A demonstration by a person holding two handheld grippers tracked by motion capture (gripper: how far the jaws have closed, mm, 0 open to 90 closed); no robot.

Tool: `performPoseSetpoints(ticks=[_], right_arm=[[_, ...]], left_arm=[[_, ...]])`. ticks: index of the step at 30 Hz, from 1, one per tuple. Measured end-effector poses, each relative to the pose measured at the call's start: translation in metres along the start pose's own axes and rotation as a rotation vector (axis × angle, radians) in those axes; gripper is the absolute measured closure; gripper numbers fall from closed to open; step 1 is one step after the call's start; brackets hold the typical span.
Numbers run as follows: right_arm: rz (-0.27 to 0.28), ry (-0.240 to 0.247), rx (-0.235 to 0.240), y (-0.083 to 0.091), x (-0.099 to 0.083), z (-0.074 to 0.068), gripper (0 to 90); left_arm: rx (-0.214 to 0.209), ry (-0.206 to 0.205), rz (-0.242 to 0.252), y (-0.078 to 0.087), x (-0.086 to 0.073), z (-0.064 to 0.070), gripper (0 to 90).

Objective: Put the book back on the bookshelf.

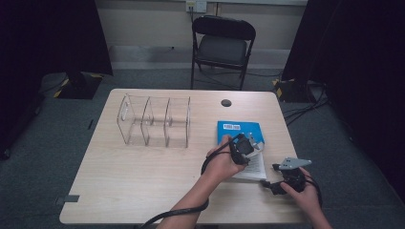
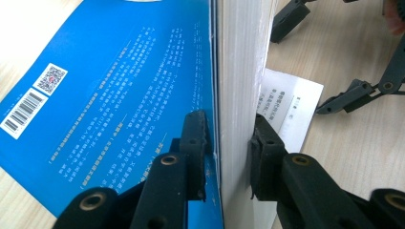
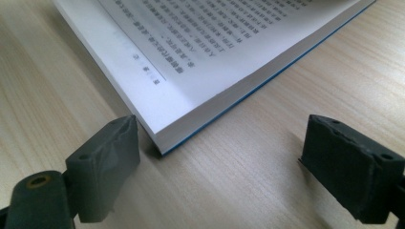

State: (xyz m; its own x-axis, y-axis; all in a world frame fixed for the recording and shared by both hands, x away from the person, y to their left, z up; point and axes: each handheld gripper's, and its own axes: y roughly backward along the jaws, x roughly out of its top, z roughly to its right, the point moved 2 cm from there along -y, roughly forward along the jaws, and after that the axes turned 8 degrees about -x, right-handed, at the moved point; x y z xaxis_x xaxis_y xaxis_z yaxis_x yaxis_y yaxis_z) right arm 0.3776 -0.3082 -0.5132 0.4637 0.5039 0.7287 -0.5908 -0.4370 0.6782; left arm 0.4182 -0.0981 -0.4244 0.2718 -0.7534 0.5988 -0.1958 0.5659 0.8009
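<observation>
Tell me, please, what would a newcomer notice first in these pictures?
First the blue book, lying open at the table's right side; the left gripper is shut on its cover and a block of pages. The right gripper waits open at the book's near corner. A clear rack stands left of the book.

A pale wooden table (image 1: 143, 191) carries a clear organizer (image 1: 154, 120) and a blue book (image 1: 239, 130).

You have one blue-covered book (image 1: 240, 130) on one wooden table (image 1: 143, 181); one clear three-compartment organizer (image 1: 154, 121); two grippers; one black folding chair (image 1: 222, 45) behind
</observation>
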Motion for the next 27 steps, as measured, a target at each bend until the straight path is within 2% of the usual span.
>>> performPoseSetpoints(ticks=[19,22,27], right_arm=[[0.001,0.008,0.001,-0.001,0.000,-0.001,11.5],[0.000,0.008,0.002,-0.001,0.001,-0.001,11.5],[0.003,0.006,0.005,-0.001,0.001,-0.003,11.7]], left_arm=[[-0.001,0.034,-0.008,0.019,0.013,-0.010,74.5],[0.000,0.052,0.003,0.020,0.016,-0.010,74.6],[0.000,0.041,-0.015,0.021,0.017,-0.011,74.6]])
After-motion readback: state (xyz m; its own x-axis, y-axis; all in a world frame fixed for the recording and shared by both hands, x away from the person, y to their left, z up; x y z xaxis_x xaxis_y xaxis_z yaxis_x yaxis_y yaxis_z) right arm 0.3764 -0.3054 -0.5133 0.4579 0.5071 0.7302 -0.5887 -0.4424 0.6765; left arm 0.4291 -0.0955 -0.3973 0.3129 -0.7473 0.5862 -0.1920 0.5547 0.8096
